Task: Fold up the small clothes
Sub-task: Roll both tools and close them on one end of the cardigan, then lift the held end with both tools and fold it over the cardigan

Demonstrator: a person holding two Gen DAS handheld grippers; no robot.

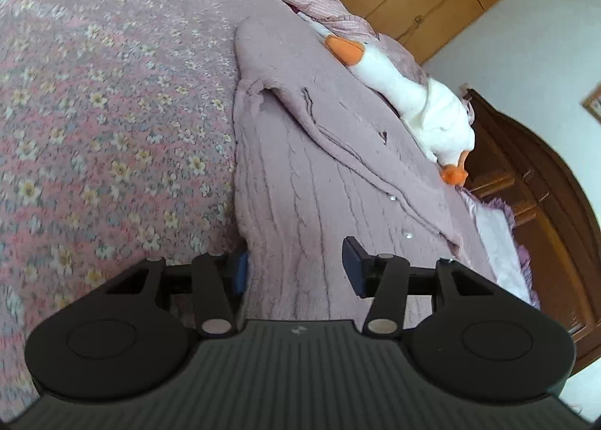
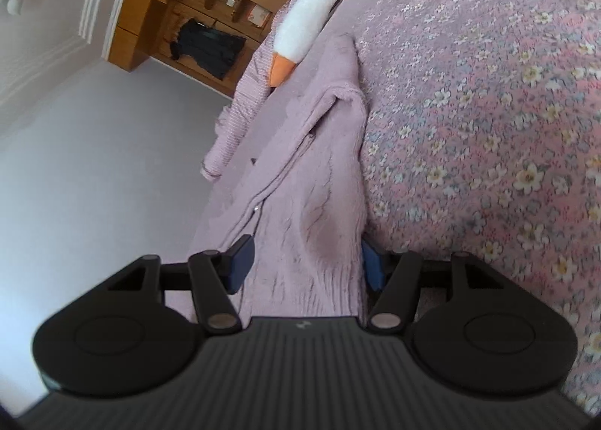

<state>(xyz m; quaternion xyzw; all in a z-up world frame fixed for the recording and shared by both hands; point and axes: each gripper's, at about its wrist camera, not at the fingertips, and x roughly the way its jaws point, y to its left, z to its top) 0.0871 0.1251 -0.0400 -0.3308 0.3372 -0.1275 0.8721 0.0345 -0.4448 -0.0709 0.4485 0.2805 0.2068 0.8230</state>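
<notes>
Ribbed black gripper (image 1: 296,268) astride fuzzy cardigan (image 1: 300,174)

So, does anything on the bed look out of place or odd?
Yes: a white goose toy lies along the far edge of the purple cardigan, touching or overlapping it, so it may hinder folding. Both the left gripper and right gripper are open around the fabric.
</notes>
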